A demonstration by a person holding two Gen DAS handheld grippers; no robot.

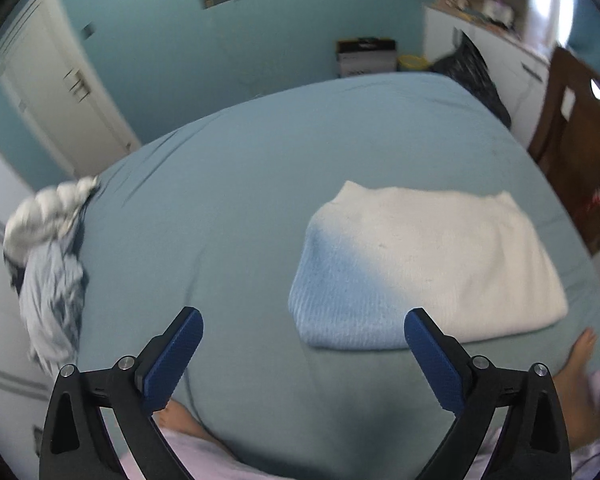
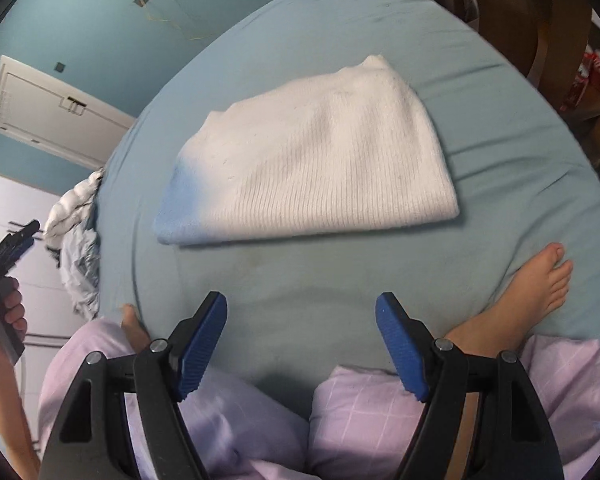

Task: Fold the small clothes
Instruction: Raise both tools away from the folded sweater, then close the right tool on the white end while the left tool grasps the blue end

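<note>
left wrist view: left gripper [image 1: 304,344] stands wide, nothing between the blue pads [image 1: 178,354], hanging over bare bed sheet [image 1: 240,200]. the white knit sweater [image 1: 424,264] lies folded flat on the sheet, to the right of centre; its near-left corner looks just beyond the right pad. far left, at the bed's edge, a crumpled pile of clothes [image 1: 50,256] in white and grey-blue, not folded. a bare foot [image 1: 580,364] shows at the near right.

right wrist view: right gripper [image 2: 300,344] jaws stand partly apart, empty, over sheet near the person's knees in pink trousers [image 2: 364,412]. the sweater [image 2: 312,164] sits in the middle of the bed, apart from both grippers, edges fairly square. the pile [image 2: 78,240] is at the left edge, and the left gripper [image 2: 10,248] is held up just left of it in a hand [image 2: 8,312].

handling, my read: the sweater is ribbed knit, soft, thick, light, no stiffness, so it sags and the fold opens if lifted by one point. grippy against the pads, not fragile. if it has to move, pinch through all layers at the two near corners, one gripper each. it looks done; the pile is likely next. that fabric looks thinner and floppier, so take it at a hem or top edge and shake it out.
</note>
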